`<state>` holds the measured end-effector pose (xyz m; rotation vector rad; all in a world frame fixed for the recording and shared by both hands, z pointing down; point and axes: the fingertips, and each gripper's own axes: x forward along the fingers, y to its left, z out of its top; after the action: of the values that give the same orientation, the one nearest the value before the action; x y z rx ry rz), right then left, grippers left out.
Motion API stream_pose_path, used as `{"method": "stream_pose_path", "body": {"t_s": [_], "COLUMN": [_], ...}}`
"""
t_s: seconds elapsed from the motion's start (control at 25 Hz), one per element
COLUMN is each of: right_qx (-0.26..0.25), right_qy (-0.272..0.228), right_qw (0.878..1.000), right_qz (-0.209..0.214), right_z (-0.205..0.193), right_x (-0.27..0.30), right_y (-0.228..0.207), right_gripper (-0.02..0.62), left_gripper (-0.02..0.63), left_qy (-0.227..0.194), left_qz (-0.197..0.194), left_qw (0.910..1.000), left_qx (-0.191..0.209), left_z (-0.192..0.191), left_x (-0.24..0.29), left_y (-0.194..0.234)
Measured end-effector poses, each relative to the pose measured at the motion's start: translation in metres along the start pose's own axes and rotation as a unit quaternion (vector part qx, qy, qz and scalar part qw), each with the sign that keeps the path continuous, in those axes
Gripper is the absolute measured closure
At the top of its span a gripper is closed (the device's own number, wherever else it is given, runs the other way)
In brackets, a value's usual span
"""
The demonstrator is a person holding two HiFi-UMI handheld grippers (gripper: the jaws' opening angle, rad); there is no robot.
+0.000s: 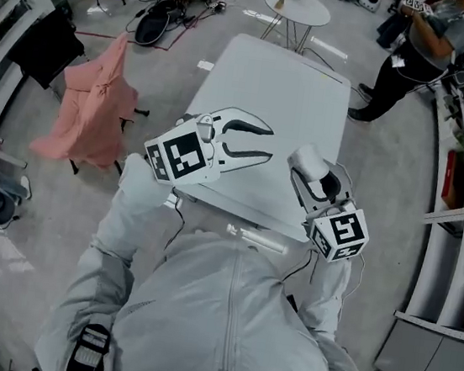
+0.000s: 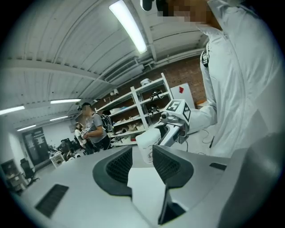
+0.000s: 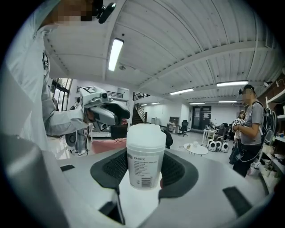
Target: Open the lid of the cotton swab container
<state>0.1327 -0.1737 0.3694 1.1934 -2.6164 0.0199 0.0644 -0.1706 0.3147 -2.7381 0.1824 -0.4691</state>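
Currently: lid-removal step, approach phase. Lid not yet off.

- Right gripper [image 1: 313, 181]: jaws closed on the cotton swab container [image 3: 144, 156], 1 pad on each side of the lower body. In the right gripper view the container stands upright between the pads, printed label and barcode facing the camera, upper half clear above the jaws.
- Lid [image 3: 144, 133]: white cap, seated on top of the container, no gap visible at the seam. Screw or snap fit: cannot tell.
- Left gripper [image 1: 259, 142]: jaws apart, nothing between the pads. In the left gripper view the container shows beyond the jaw tips, roughly in line with the gap but apart from them, with the right gripper behind it.
- Head view: both grippers are held up over the near edge of the table [image 1: 296, 87], the left gripper at left with its jaws pointing right toward the container, the container at right. The 2 are near each other, not touching.

Judgement: the body is secured and the lid is free to be taken. Next move calls for bringing the left jaws to the cap alone, above the right jaws' pads, closing on it squarely, then twisting or pulling while the right gripper holds the body steady. Risk: the smooth plastic cap may slip if gripped low or off-centre.
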Motion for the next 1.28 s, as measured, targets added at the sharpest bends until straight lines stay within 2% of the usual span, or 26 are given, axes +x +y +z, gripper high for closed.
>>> {"method": "stream_pose_path", "body": {"t_s": [0.16, 0.28, 0.56, 0.84, 1.04, 1.28], "right_qx": [0.002, 0.001, -0.009, -0.032, -0.041, -0.042], "right_qy": [0.009, 0.02, 0.04, 0.048, 0.059, 0.059], "right_qw": [1.0, 0.999, 0.996, 0.993, 0.991, 0.991], "right_qz": [0.029, 0.048, 0.074, 0.107, 0.109, 0.111], "right_z": [-0.01, -0.02, -0.036, -0.04, -0.045, -0.049], "right_x": [0.002, 0.004, 0.011, 0.011, 0.015, 0.015], "right_y": [0.015, 0.028, 0.049, 0.069, 0.073, 0.072], "right_gripper": [0.37, 0.37, 0.37, 0.37, 0.37, 0.373], "left_gripper": [0.438, 0.407, 0.399, 0.394, 0.394, 0.383], "left_qy": [0.027, 0.053, 0.125, 0.18, 0.217, 0.23], "left_qz": [-0.068, -0.112, -0.222, -0.296, -0.343, -0.342], "left_qw": [0.9968, 0.9904, 0.956, 0.9237, 0.8988, 0.8947], "left_qx": [0.033, 0.061, 0.146, 0.163, 0.165, 0.171], "left_z": [0.005, 0.002, -0.006, -0.022, -0.036, -0.042], "left_x": [0.005, 0.015, 0.037, 0.042, 0.038, 0.048], "left_y": [-0.013, -0.03, -0.062, -0.073, -0.084, -0.086]}}
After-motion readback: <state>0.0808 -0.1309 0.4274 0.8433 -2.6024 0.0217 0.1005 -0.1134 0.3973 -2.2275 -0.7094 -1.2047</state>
